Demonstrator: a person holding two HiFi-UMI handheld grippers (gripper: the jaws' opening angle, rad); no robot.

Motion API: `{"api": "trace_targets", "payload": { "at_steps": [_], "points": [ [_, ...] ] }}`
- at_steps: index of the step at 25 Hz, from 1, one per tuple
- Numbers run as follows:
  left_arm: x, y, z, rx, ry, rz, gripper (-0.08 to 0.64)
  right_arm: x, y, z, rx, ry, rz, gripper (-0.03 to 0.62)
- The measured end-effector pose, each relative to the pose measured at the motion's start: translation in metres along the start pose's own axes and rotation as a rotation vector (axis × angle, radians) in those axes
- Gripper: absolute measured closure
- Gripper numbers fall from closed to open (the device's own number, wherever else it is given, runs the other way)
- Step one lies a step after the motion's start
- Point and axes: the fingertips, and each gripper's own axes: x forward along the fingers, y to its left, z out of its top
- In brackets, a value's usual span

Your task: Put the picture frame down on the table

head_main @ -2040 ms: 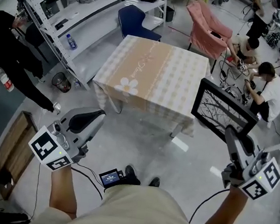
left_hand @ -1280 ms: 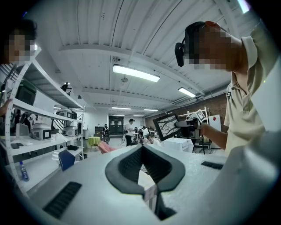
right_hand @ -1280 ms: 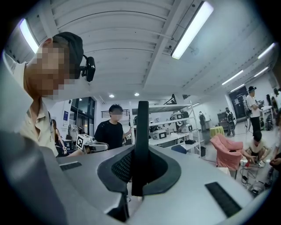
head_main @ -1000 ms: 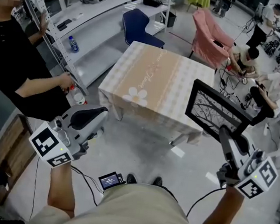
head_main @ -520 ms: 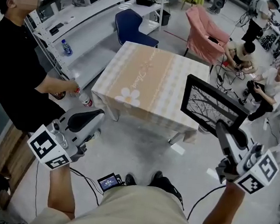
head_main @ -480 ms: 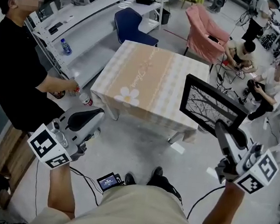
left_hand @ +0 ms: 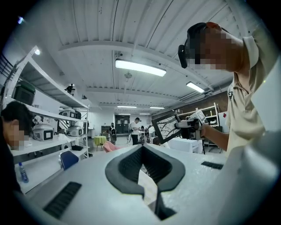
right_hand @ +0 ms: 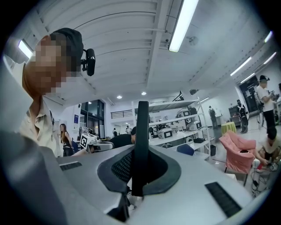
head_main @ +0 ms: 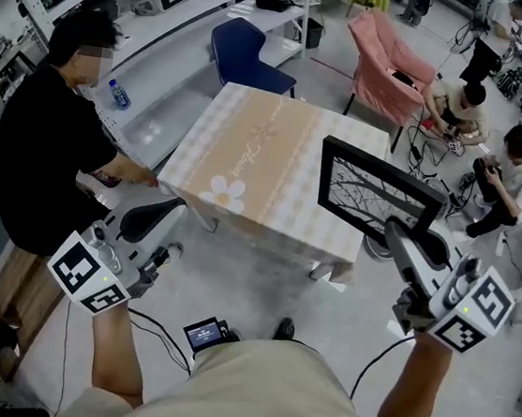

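Note:
The picture frame [head_main: 376, 193] is black with a bare-branch print and stands upright in the air, tilted a little. It overlaps the near right corner of the table [head_main: 251, 136], which has a beige checked cloth with a flower. My right gripper [head_main: 396, 232] is shut on the frame's lower edge. In the right gripper view that edge is a black bar [right_hand: 142, 127] clamped between the pads of the right gripper [right_hand: 140, 151]. My left gripper [head_main: 172, 208] hangs off the table's near left corner, shut and empty, and in the left gripper view the tips of the left gripper [left_hand: 141, 147] meet.
A person in black [head_main: 46, 153] bends at the table's left side. Behind the table are a blue chair [head_main: 247, 50] and a pink chair [head_main: 389, 53]. People sit on the floor at right [head_main: 507, 167]. White shelving [head_main: 164, 2] runs along the left.
Both grippers and the frame have drawn closer to the table, and the frame now overlaps its near right corner. The person in black has bent lower beside the table.

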Motion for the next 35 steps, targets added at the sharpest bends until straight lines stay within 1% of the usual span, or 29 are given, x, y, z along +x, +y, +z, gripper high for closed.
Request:
{"api": "trace_targets", "payload": {
  "at_steps": [3,7,11,14,16,22,28,32,35],
  "points": [
    [0.018,0.007,0.0,-0.008,0.004,0.011,0.555,0.006,-0.022,0.003,0.006,0.003,0.011,0.571],
    [0.027,0.01,-0.005,-0.017,0.009,0.022,0.555,0.009,-0.034,-0.001,0.012,0.009,0.018,0.571],
    [0.033,0.013,-0.007,-0.014,0.014,0.012,0.555,0.008,-0.041,-0.008,0.024,0.007,0.005,0.571],
    [0.037,0.018,-0.005,-0.013,0.013,-0.003,0.554,0.01,-0.043,-0.006,0.026,0.003,-0.014,0.571],
    [0.037,0.028,-0.005,-0.018,0.013,-0.015,0.554,0.019,-0.042,-0.005,0.029,0.002,-0.025,0.571],
    [0.027,0.081,-0.007,-0.008,-0.001,-0.062,0.554,0.071,-0.035,-0.005,0.015,-0.004,-0.062,0.571],
    [0.018,0.093,-0.009,-0.006,-0.012,-0.081,0.555,0.086,-0.024,-0.004,0.0,-0.009,-0.071,0.571],
    [0.014,0.119,-0.013,-0.017,-0.015,-0.085,0.555,0.113,-0.025,-0.007,0.003,-0.001,-0.073,0.571],
    [0.018,0.133,-0.017,-0.024,-0.007,-0.08,0.554,0.126,-0.034,-0.006,0.005,0.005,-0.07,0.571]
  ]
}}
